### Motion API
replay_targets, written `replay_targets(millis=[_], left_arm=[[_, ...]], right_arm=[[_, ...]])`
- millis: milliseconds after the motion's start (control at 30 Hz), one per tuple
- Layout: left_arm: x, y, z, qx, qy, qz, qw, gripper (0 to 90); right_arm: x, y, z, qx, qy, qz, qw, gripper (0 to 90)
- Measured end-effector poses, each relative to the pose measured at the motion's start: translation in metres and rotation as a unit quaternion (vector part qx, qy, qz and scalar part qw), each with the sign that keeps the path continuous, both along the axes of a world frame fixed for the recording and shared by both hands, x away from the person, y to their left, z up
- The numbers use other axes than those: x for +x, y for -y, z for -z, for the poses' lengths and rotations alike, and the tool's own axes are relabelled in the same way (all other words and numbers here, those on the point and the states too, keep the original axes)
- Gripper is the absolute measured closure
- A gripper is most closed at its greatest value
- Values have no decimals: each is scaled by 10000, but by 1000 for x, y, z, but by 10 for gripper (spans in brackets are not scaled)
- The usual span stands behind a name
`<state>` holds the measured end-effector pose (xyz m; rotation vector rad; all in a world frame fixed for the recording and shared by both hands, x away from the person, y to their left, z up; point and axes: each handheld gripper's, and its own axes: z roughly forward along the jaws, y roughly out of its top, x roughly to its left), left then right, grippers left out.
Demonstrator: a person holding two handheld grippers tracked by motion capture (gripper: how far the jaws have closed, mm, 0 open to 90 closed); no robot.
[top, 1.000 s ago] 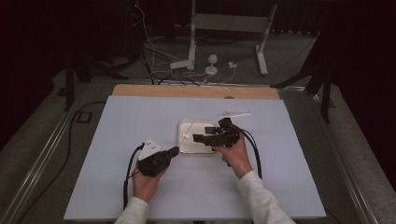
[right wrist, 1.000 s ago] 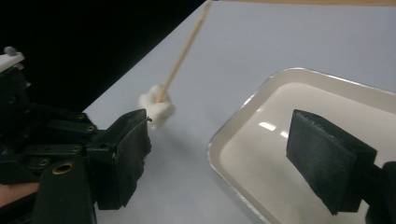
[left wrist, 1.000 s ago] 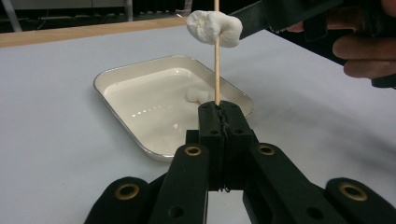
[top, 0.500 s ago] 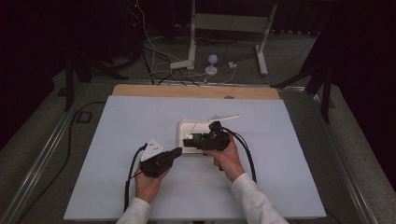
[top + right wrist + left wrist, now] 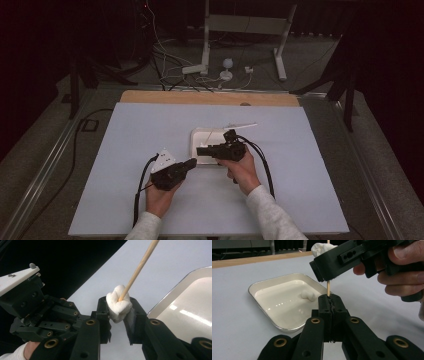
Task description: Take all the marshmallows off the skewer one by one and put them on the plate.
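My right gripper (image 5: 202,150) has swung left from over the tray (image 5: 262,287) and pinches a marshmallow (image 5: 118,303), skewer (image 5: 138,266) through it; my left gripper (image 5: 329,302), just below, clamps the skewer's base. Threading looks underway.

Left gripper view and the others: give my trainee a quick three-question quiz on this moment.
1. True or false: the left gripper is shut on the skewer.
2. What does the right gripper hold? A) the tray B) a marshmallow C) a cable
3. What lies in the tray?

Key: 1 true. 2 B, the marshmallow with the skewer in it. 3 a second marshmallow.
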<state>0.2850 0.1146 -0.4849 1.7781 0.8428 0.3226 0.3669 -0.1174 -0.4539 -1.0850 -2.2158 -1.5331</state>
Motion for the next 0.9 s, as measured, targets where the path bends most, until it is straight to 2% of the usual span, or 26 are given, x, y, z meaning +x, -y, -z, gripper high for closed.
replay_targets(millis=[400, 467, 567, 600, 667, 767, 833, 900], left_arm=[[0, -1, 0, 13, 53, 24, 10000, 900], [-1, 0, 1, 196, 59, 29, 9998, 900], [-2, 0, 4, 276, 22, 59, 9996, 900], [-2, 1, 4, 269, 31, 71, 9996, 900], [-2, 3, 4, 328, 64, 113, 9994, 900], [-3, 6, 6, 530, 49, 97, 9985, 900], [-2, 4, 8, 511, 25, 59, 9987, 900], [-2, 3, 7, 459, 26, 25, 9989, 900]], right_arm=[[2, 3, -7, -6, 120, 100, 9999, 769], [2, 5, -9, 23, 150, 193, 9997, 774], [8, 19, -17, 391, 44, 439, 9983, 779], [11, 24, -20, 434, 56, 483, 9979, 779], [13, 32, -27, 402, 124, 544, 9976, 780], [16, 44, -38, 465, 233, 691, 9963, 784], [18, 54, -45, 546, 280, 791, 9950, 785], [19, 61, -52, 457, 380, 829, 9948, 785]])
